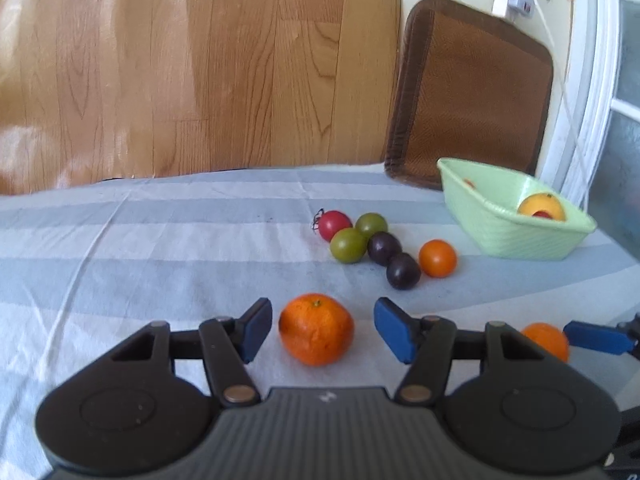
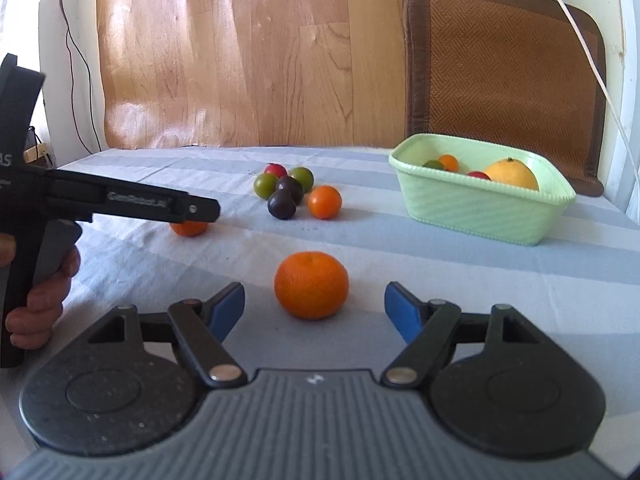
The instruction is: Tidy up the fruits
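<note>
Fruits (image 1: 374, 242) loose: 2 mandarins, 6 small | basket (image 2: 480, 208): 4 | left claw (image 1: 323, 330) released | right claw (image 2: 314, 312) released

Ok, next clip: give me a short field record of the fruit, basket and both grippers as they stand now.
surface: striped grey cloth
container: pale green plastic basket, back right
in basket: large yellow-orange citrus and several small fruits
loose cluster: red, green, dark purple and small orange fruits
left gripper: open, mandarin between pads, not pressed
right gripper: open, facing second mandarin
</note>
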